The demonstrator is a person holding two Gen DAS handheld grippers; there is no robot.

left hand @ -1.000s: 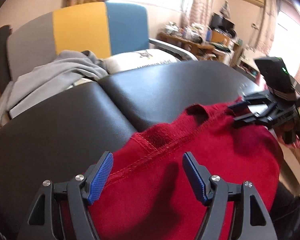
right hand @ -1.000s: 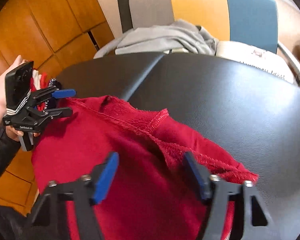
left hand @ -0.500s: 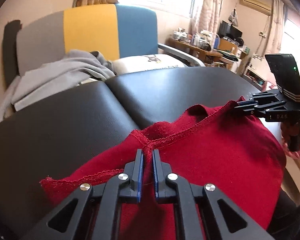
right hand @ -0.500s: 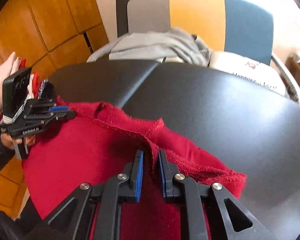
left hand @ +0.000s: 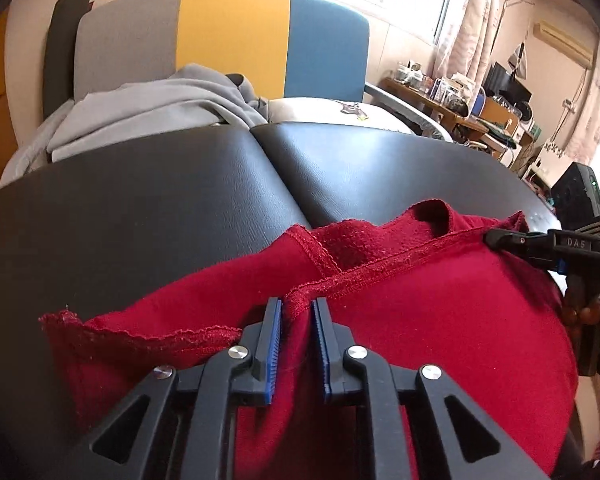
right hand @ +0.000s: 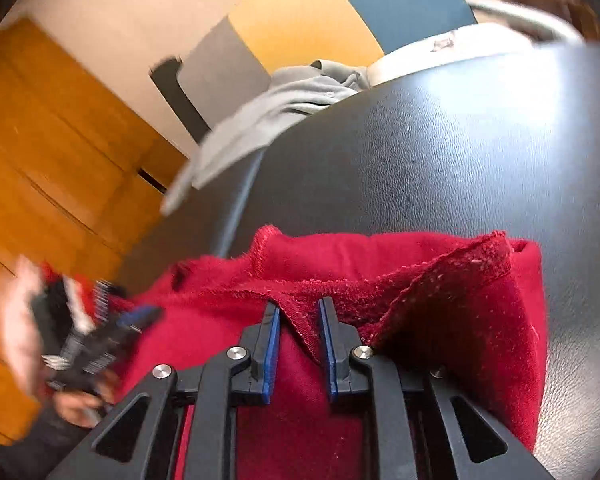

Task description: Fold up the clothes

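Draped over the near edge of a black padded table (left hand: pixel 148 200), a red garment (left hand: pixel 440 312) is seen pinched at its stitched hem by both hand-held grippers. A fold of the hem is clamped between the blue pads of the left gripper (left hand: pixel 296 320), whose jaws, narrowed to a slim gap filled by cloth, have just been eased slightly wider after snapping together. A second fold is gripped in the same way by the right gripper (right hand: pixel 298 322), its jaws likewise just loosened a little around the fabric. In the left wrist view the right gripper is shown at the garment's right end, near the table's right edge; in the blurred right wrist view the left gripper and the hand (right hand: pixel 16 320) around it are made out at the left end. A grey garment (left hand: pixel 140 116) is heaped beyond the table's far edge, against a grey, yellow and blue chair (left hand: pixel 232 36).
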